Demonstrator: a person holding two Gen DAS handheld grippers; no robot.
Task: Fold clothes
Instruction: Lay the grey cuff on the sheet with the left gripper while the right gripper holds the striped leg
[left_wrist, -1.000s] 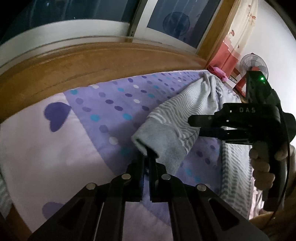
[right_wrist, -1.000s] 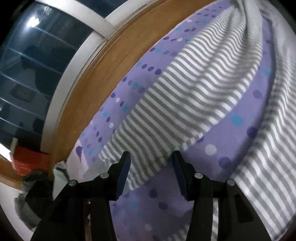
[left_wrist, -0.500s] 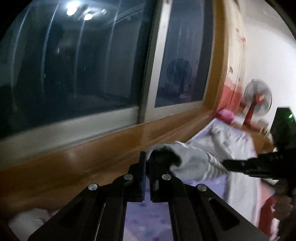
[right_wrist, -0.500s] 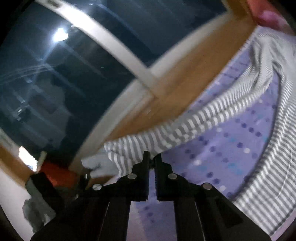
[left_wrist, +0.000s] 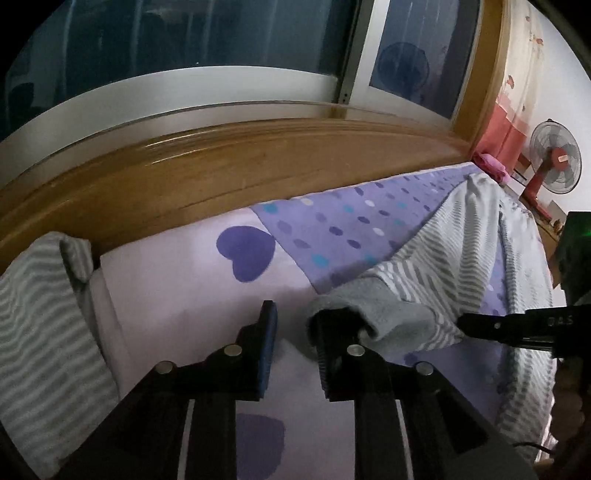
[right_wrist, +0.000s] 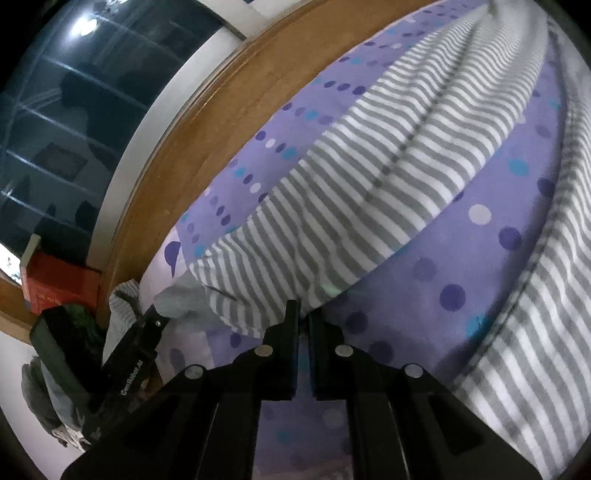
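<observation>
From your left wrist: your left tongs (left_wrist: 291, 321) are opening, pads apart over the pale bedspread (left_wrist: 184, 295), and the grey cuff (left_wrist: 391, 310) of the striped garment (left_wrist: 454, 258) is draped on the tip of the right-hand finger, not pinched. The garment runs from that cuff up toward the fan (left_wrist: 554, 162), lying on the dotted purple part of the bedspread, below the wooden sill (left_wrist: 240, 162). Your right tongs (left_wrist: 465, 325) reach in just past the cuff. A second striped piece (left_wrist: 40, 332) sits at the bedspread's left edge. Now your right wrist: your right tongs (right_wrist: 302, 317) are clamped together, nipping the lower edge of the striped garment (right_wrist: 388, 162), which spreads across the bedspread (right_wrist: 461, 258) below the sill (right_wrist: 221, 122). Your left tongs (right_wrist: 155, 317) sit at the cuff (right_wrist: 181, 299).
</observation>
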